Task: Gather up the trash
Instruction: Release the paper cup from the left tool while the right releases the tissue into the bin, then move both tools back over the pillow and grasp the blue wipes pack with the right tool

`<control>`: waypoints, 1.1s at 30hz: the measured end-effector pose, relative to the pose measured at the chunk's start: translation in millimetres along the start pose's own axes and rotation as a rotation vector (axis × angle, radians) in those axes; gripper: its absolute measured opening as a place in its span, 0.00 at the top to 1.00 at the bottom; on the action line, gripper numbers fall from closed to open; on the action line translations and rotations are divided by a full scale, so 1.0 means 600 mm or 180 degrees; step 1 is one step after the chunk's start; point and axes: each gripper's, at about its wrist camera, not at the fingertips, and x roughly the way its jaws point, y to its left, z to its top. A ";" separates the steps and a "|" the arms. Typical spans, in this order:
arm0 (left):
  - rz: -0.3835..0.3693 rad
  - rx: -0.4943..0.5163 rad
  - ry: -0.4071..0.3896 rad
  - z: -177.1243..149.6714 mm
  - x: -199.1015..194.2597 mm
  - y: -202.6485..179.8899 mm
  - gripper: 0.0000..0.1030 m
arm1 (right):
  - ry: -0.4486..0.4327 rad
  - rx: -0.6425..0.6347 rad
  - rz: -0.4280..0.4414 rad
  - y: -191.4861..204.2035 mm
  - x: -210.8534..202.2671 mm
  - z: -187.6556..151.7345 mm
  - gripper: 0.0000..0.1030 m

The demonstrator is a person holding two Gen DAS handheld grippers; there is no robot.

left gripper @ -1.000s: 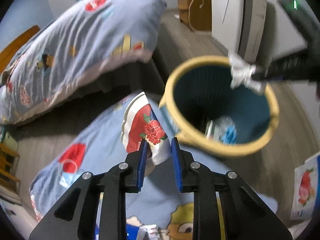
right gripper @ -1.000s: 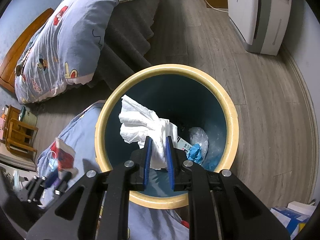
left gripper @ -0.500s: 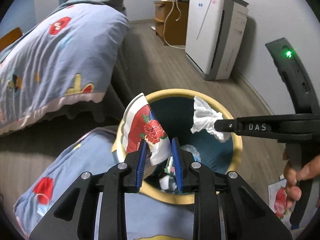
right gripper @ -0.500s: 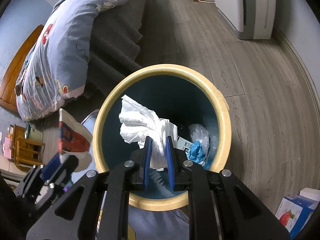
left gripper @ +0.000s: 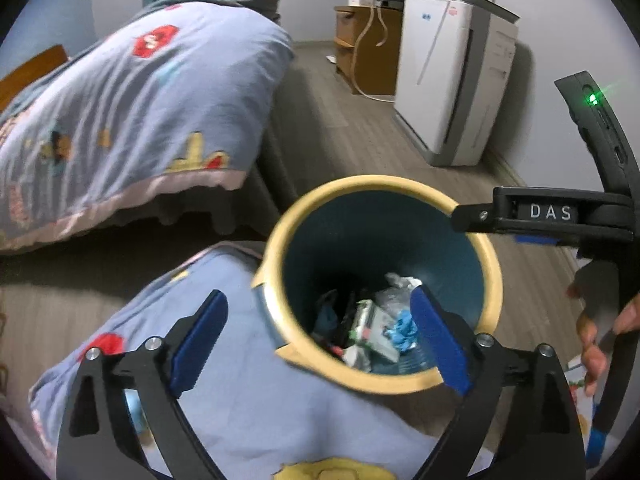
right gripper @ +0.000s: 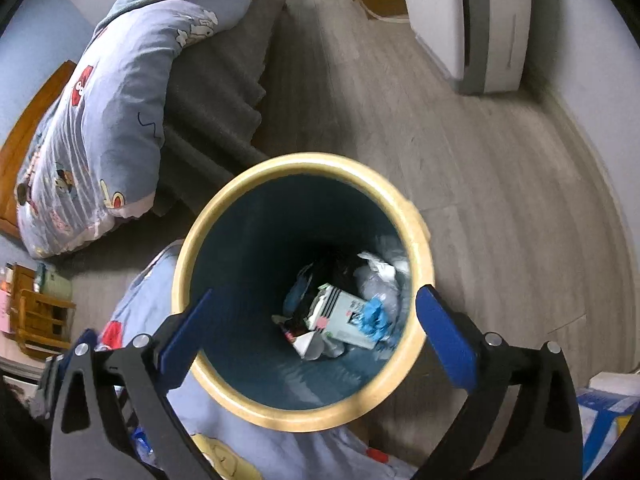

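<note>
Yellow-rimmed bin point(right gripper: 300, 412) below right gripper point(right gripper: 308, 328)

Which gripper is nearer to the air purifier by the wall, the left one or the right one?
Right. The right gripper hangs open over the trash bin on the side toward the air purifier. The left gripper, also open, is at the bin's opposite side, over the blue blanket.

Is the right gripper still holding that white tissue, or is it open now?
Open. The right gripper has just opened; its fingers stand wide apart, nothing between them, above the trash bin.
</note>
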 end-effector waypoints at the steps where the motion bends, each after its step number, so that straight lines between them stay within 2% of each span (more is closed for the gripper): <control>1: 0.0014 -0.0029 0.0004 -0.003 -0.007 0.006 0.10 | -0.0011 -0.0039 -0.0069 0.005 -0.003 -0.001 0.06; 5: 0.0089 -0.0141 0.0010 -0.021 -0.053 0.035 0.09 | -0.0047 -0.0174 -0.0177 0.023 -0.022 -0.012 0.06; 12: 0.0300 -0.0361 -0.0022 -0.080 -0.166 0.120 0.07 | -0.0164 -0.0425 -0.0126 0.077 -0.075 -0.052 0.06; 18: 0.0559 -0.0612 -0.0038 -0.146 -0.253 0.201 0.06 | -0.0176 -0.0679 -0.0021 0.150 -0.110 -0.108 0.06; 22: 0.0628 -0.0863 -0.0106 -0.193 -0.302 0.247 0.05 | -0.0099 -0.0813 0.0090 0.200 -0.119 -0.160 0.06; 28: 0.0799 -0.1007 -0.0036 -0.255 -0.332 0.298 0.05 | 0.0057 -0.0991 0.0191 0.265 -0.107 -0.238 0.06; 33: 0.0912 -0.1201 0.0050 -0.304 -0.337 0.348 0.05 | 0.0179 -0.1234 0.0127 0.317 -0.085 -0.307 0.06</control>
